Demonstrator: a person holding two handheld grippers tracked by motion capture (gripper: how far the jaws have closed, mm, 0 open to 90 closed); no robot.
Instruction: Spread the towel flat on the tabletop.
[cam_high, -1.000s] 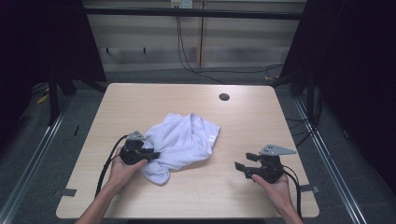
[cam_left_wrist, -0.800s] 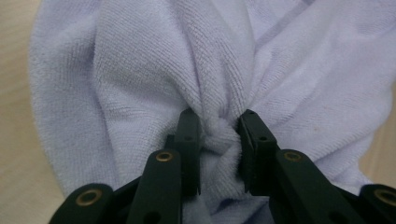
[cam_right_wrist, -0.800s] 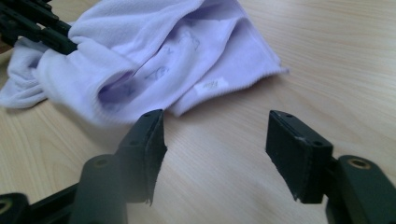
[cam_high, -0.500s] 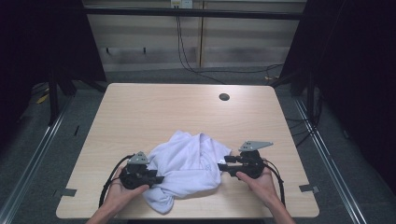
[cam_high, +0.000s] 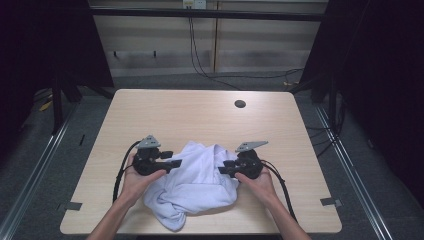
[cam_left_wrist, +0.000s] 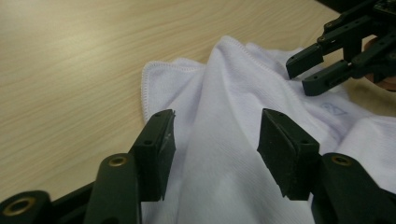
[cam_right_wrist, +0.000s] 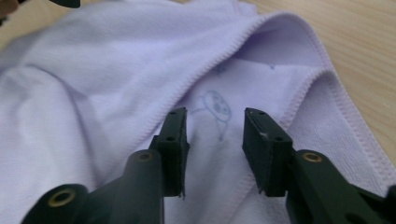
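The white garment (cam_high: 192, 187) lies crumpled at 6 o'clock on the tabletop (cam_high: 200, 117), its long axis from 11 to 5 o'clock. The left tongs (cam_high: 175, 159) sit at its 9 o'clock edge, jaws just opened wide, a fold between them but not pressed. The right tongs (cam_high: 224, 167) at 3 o'clock have been closing, half open over a hem. Dark room around.

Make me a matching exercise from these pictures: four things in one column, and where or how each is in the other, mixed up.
Things:
1. white cloth
2. left gripper
3. right gripper
4. dark round hole

Places or states:
A. far part of the table, right of the middle
B. crumpled between the two grippers
C. at the cloth's right edge, jaws around a hem
D. at the cloth's left side, jaws wide apart

Pairs: 1-B, 2-D, 3-C, 4-A
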